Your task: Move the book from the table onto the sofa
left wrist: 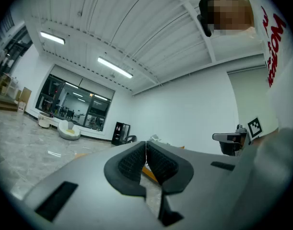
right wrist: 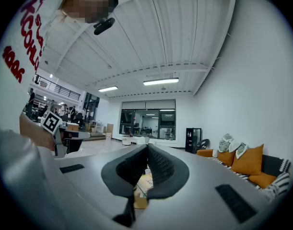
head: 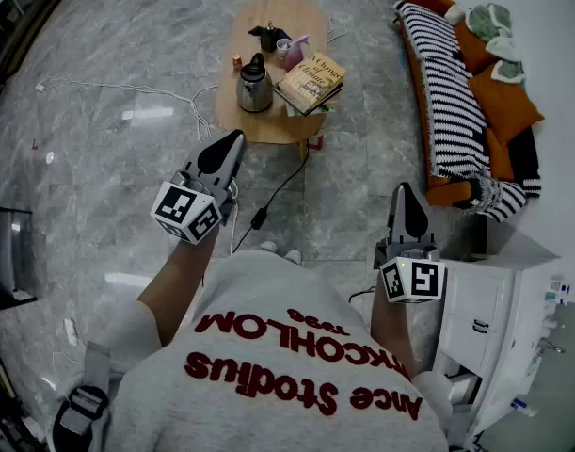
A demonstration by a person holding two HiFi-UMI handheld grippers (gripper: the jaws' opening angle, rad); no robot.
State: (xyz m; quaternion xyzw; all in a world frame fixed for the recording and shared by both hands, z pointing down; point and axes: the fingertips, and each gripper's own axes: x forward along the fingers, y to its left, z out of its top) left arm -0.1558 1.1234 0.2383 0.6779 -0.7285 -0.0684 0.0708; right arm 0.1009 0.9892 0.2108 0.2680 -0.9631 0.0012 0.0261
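Note:
A tan book point(head: 311, 82) lies on the right side of a small oval wooden table point(head: 259, 125), on top of another book. The sofa point(head: 443, 111) with a striped cover and orange cushions stands at the right. My left gripper point(head: 232, 141) is held level, short of the table's near edge, its jaws shut and empty. My right gripper point(head: 406, 192) hangs farther right over the floor, also shut and empty. In the right gripper view the shut pads point(right wrist: 147, 150) part-hide the book point(right wrist: 145, 182), with the sofa point(right wrist: 242, 164) at the right. In the left gripper view the pads point(left wrist: 146, 146) meet tip to tip.
A steel kettle point(head: 254, 85), a black teapot point(head: 268, 37) and a pink cup point(head: 295, 52) share the table. Cables point(head: 273, 192) trail over the grey marble floor. A white cabinet point(head: 494, 295) stands at my right.

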